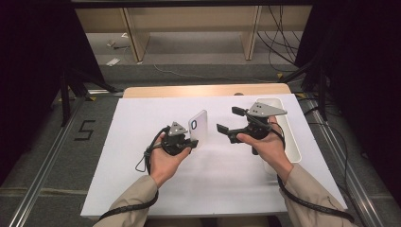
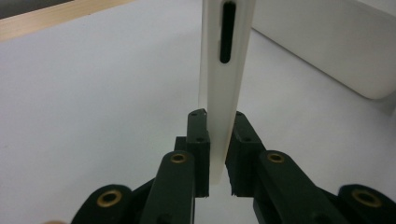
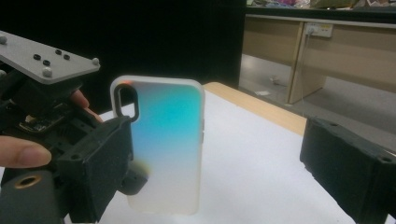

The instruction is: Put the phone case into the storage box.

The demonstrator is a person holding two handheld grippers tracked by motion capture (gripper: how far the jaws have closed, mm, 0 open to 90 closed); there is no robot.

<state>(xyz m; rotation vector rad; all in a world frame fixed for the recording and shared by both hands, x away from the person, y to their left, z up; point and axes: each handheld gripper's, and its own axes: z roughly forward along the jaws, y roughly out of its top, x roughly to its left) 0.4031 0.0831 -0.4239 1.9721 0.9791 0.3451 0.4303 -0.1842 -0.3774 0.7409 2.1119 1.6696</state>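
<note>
Pinched only at its lower edge by the left tongs, the upright phone case probably tips if the wide-open, empty right tongs nudge it.

Both forearms are in tan, khaki-coloured sleeves that end at the wrist. The left gripper is matt black, topped with a small grey three-cornered plate dotted with dark screws, and a black ribbed cable loops from it back along the sleeve. The right gripper is the same black make with a larger grey plate and its own thick black cable. Brass-coloured bushings sit in the black jaw links.
</note>
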